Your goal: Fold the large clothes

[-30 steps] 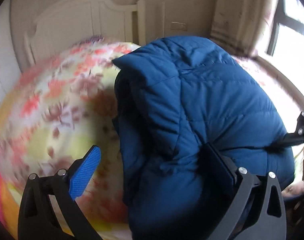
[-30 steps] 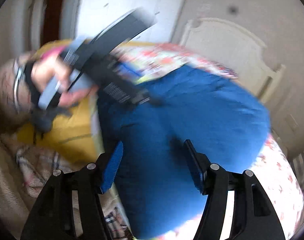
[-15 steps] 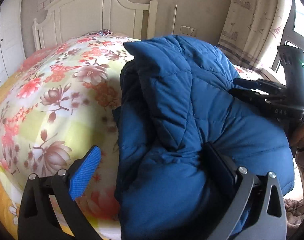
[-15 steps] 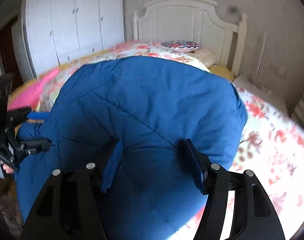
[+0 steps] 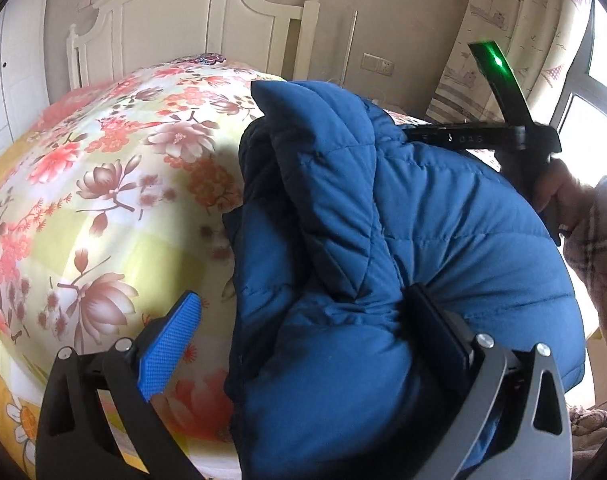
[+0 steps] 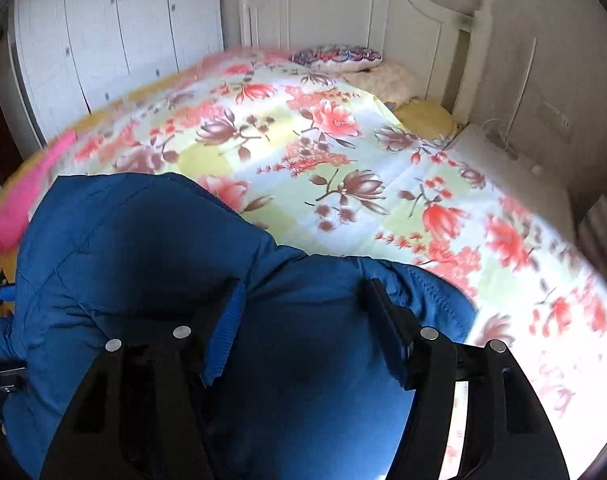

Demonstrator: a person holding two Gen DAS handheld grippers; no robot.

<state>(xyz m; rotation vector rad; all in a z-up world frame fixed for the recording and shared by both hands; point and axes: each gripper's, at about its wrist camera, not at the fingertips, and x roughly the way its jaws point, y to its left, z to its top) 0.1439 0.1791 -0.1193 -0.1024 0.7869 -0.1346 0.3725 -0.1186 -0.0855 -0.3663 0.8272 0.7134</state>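
Note:
A blue quilted puffer jacket (image 5: 403,240) lies bunched on the near edge of a bed with a floral quilt (image 5: 103,184). My left gripper (image 5: 303,340) is open wide; its right finger presses into the jacket and its blue-padded left finger (image 5: 171,348) hangs free over the quilt. In the right wrist view the jacket (image 6: 143,260) fills the lower left. My right gripper (image 6: 303,332) is open, with a thick fold of jacket lying between its fingers. The right gripper's body also shows in the left wrist view (image 5: 503,132), above the jacket.
A white headboard (image 6: 383,20) and pillows (image 6: 339,58) are at the bed's far end. A white wardrobe (image 6: 103,32) stands left of the bed. A curtain (image 5: 503,32) and window are on the right. A pink cloth (image 6: 31,196) lies on the bed's left edge.
My right gripper swung round and dropped toward the bed, so the jacket now sits lower in its view and more quilt shows. My left gripper held nearly still.

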